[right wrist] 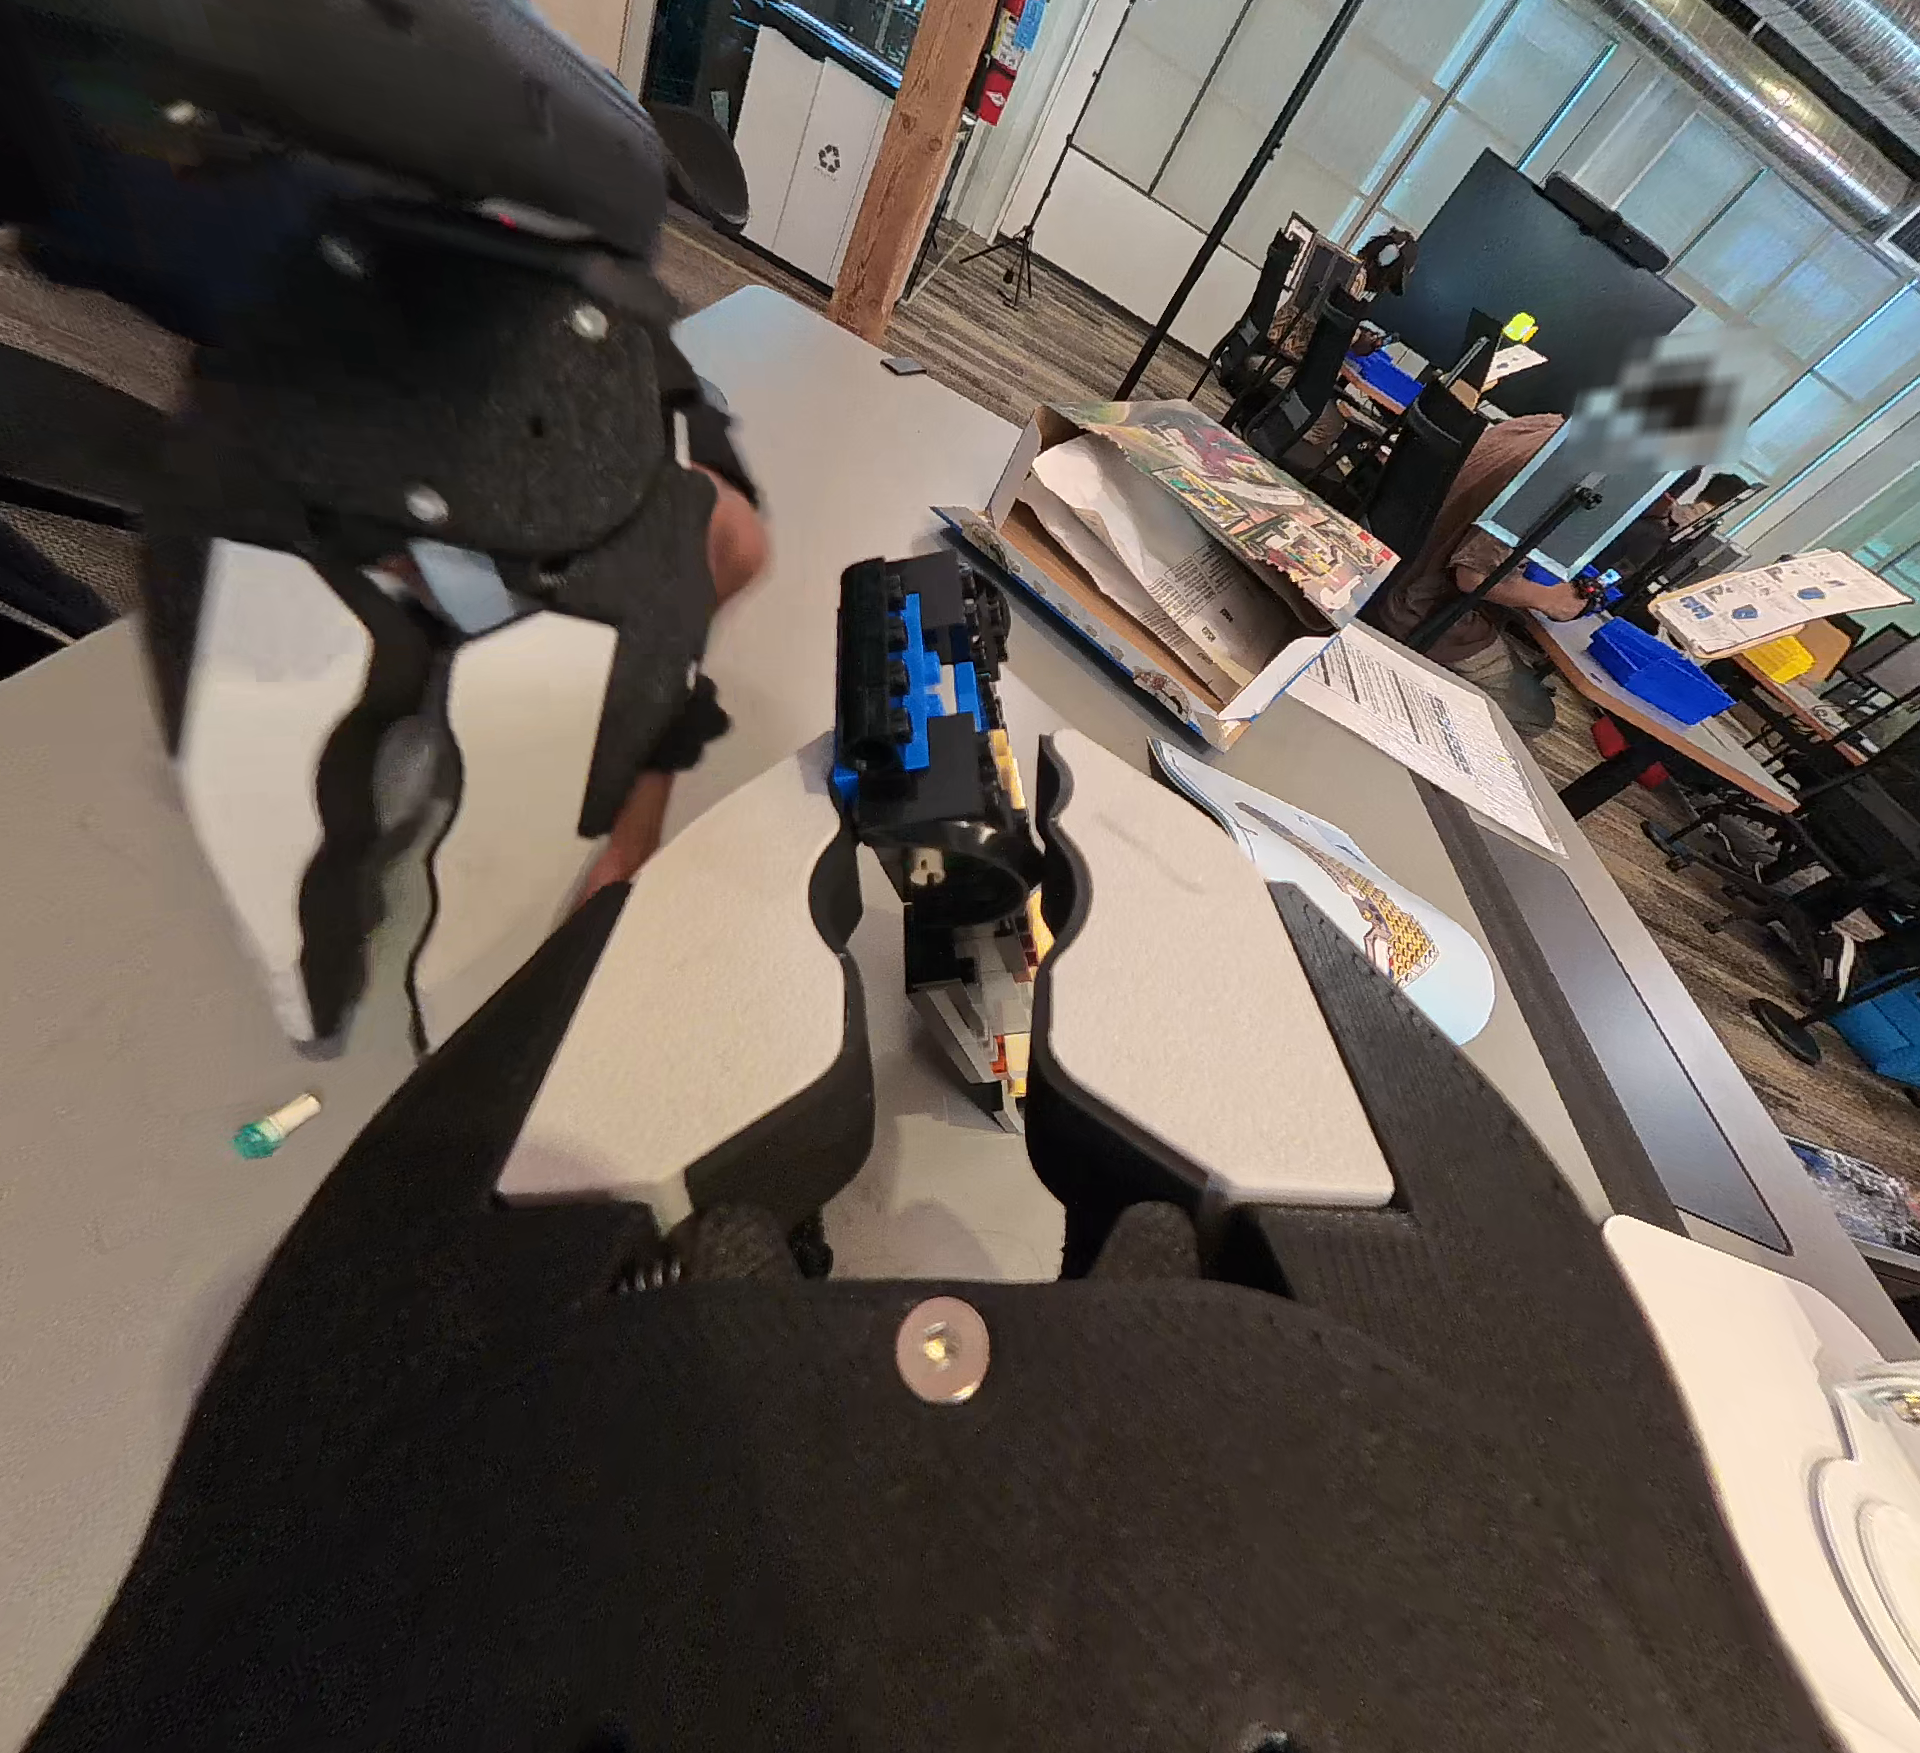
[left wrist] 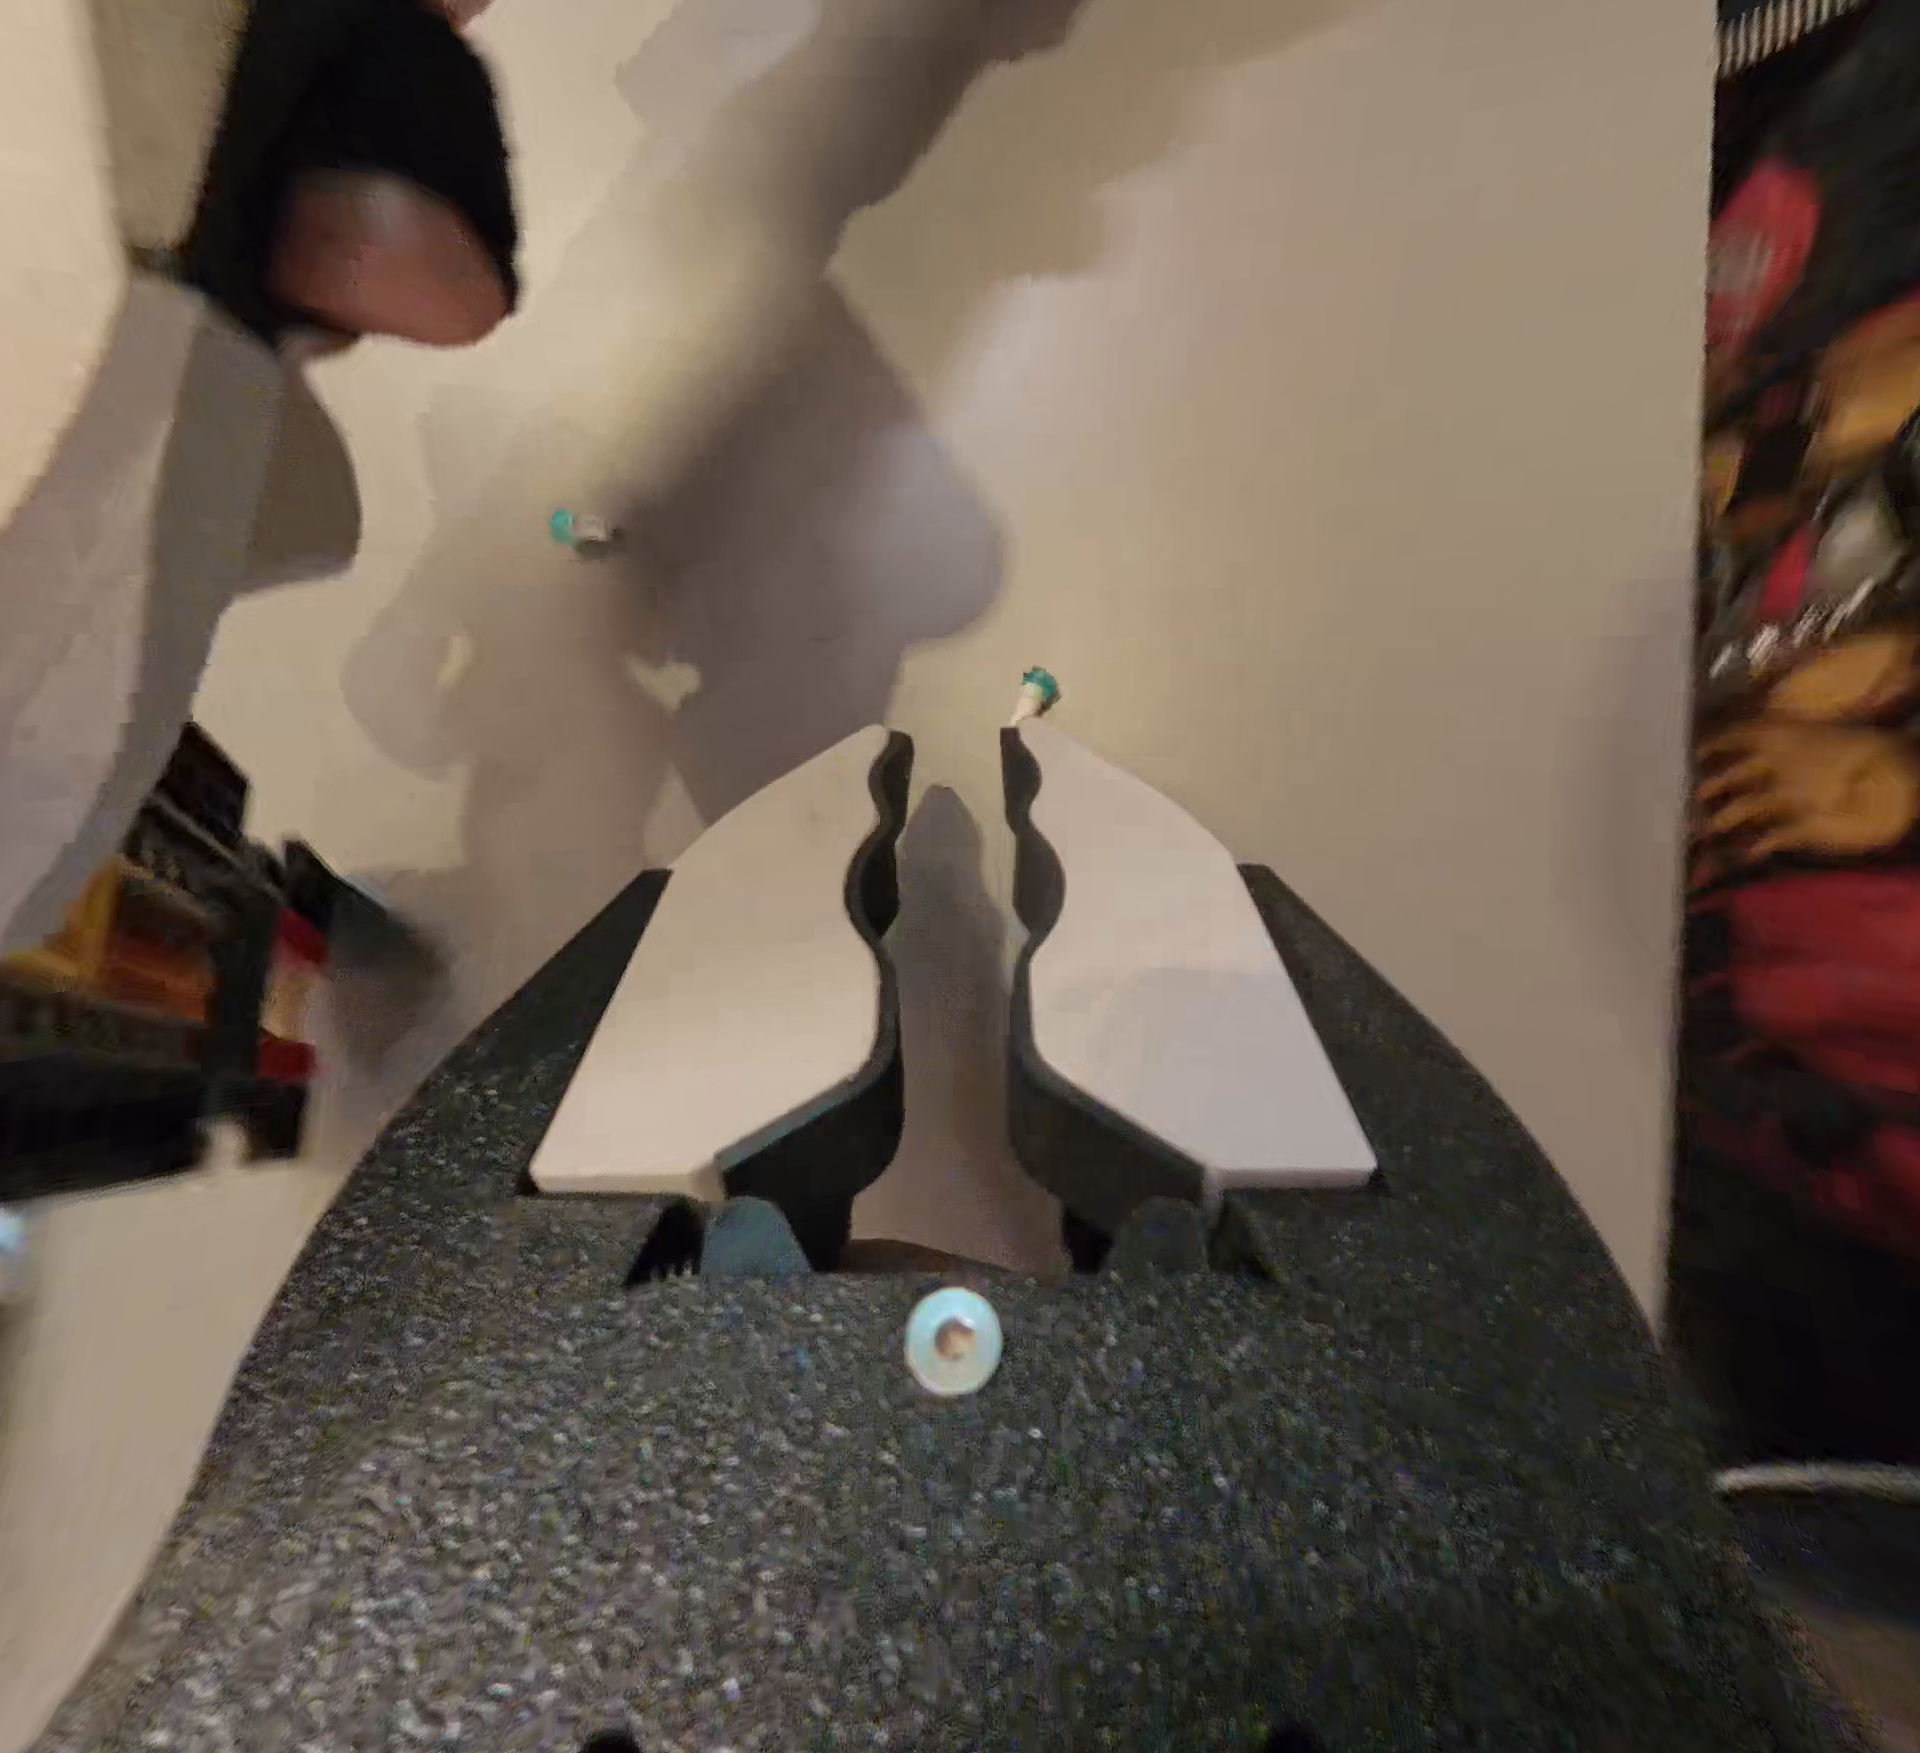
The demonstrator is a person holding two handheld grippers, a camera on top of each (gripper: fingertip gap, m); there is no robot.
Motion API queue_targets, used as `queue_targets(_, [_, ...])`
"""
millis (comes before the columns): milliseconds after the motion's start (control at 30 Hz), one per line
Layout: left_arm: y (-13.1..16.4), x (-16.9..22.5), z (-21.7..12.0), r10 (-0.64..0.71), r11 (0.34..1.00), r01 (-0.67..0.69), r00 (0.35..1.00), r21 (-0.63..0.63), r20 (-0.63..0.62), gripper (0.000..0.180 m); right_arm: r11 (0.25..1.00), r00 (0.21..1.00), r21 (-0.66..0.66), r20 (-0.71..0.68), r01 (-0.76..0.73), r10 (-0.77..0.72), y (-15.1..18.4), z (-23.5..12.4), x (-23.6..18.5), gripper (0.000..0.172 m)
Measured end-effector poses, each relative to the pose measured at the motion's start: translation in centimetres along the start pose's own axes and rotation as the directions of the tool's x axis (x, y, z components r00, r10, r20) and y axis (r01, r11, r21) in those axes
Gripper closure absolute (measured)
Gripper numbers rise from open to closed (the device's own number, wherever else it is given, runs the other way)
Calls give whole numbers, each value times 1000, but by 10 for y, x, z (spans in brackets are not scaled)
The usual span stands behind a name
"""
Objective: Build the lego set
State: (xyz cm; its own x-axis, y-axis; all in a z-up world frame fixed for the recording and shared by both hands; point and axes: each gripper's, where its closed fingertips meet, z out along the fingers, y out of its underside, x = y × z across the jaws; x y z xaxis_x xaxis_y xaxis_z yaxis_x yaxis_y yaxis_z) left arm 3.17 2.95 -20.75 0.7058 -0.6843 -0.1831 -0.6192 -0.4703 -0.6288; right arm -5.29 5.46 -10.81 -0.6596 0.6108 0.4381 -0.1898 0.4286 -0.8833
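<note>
In the left wrist view my left gripper (left wrist: 956,742) hangs over the pale table (left wrist: 1351,456), its jaws apart with nothing between them. A small white-and-teal piece (left wrist: 1034,695) lies just beyond its right fingertip, and a second one (left wrist: 582,529) lies farther off to the left. In the right wrist view my right gripper (right wrist: 940,830) is shut on a black, blue and yellow brick model (right wrist: 914,685), which sticks out past the fingertips. The left gripper (right wrist: 343,1007) shows at the upper left of that view, above a white-and-teal piece (right wrist: 275,1121) on the table.
An open printed cardboard box (right wrist: 1174,550) with paper inside lies behind the model. A printed sheet (right wrist: 1423,727) and a booklet (right wrist: 1351,893) lie to the right. A clear plastic item (right wrist: 1870,1516) sits at the lower right. The table's edge (right wrist: 1610,1028) runs along the right.
</note>
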Motion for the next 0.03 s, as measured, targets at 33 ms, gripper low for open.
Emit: queue_targets(33, [-4,2,-1,-115,993,114,993,21,17,163,1000,1000,0,0,0,0,0,0,0,141])
